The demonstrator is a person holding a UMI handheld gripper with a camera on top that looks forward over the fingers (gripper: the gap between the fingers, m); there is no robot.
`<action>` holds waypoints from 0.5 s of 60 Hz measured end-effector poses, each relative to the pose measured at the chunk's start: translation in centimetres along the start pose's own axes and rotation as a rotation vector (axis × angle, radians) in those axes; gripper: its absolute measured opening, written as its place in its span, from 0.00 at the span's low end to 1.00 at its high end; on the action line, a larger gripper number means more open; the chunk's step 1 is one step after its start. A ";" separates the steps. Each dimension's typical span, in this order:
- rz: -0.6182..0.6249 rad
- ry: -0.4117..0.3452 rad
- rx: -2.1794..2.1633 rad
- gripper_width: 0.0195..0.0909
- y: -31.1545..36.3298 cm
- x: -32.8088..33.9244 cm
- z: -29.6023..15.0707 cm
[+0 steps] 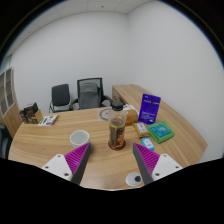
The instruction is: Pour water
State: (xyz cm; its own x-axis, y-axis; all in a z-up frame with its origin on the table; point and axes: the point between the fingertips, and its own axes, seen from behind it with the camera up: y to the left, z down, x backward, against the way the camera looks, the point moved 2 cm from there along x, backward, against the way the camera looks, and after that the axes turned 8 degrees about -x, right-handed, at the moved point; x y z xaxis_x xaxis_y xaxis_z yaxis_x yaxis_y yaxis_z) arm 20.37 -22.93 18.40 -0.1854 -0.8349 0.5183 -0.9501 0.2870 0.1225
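Gripper [112,163]: spread, holding nothing
Bottle [117,131]: upright on table [50,140], just beyond fingers
Cup [80,138]: left of bottle

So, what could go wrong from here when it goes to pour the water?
1. The gripper is open and holds nothing; the bottle stands just ahead, between the fingers. An off-centre grasp may tip it.
2. The cup stands near the bottle, so a finger may knock it on the approach.
3. The boxes lie close beside the bottle; spilled water may wet them.
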 end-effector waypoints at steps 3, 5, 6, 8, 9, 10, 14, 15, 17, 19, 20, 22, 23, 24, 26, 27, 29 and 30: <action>0.003 0.011 -0.007 0.93 0.9 3.6 0.4; 0.000 0.012 -0.016 0.93 1.5 5.8 0.6; -0.003 0.014 -0.018 0.93 1.8 6.9 0.8; -0.008 0.017 -0.017 0.93 2.4 8.9 1.1; -0.009 0.017 -0.017 0.93 2.7 9.8 1.2; -0.011 0.019 -0.016 0.93 3.0 10.8 1.3; -0.012 0.023 -0.006 0.93 3.8 13.9 2.0; -0.012 0.025 -0.003 0.92 4.0 14.6 2.2; -0.015 0.026 0.006 0.93 4.5 15.9 2.6; -0.013 0.028 0.007 0.93 4.9 17.3 2.9; -0.013 0.028 0.008 0.93 5.1 17.8 3.0; -0.016 0.029 0.012 0.93 5.5 18.6 3.3; -0.018 0.031 0.014 0.93 5.7 19.0 3.5; -0.018 0.032 0.013 0.93 5.8 19.3 3.6; -0.021 0.030 0.011 0.93 6.1 19.8 4.0; -0.021 0.030 0.011 0.93 6.1 20.2 4.0; -0.017 0.030 0.012 0.93 6.2 20.7 4.2; -0.015 0.030 0.014 0.93 6.2 20.9 4.3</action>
State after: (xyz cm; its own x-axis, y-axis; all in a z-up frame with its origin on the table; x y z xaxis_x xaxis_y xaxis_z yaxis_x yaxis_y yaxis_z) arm 9.52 -40.60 26.39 -0.1635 -0.8244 0.5418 -0.9561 0.2679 0.1190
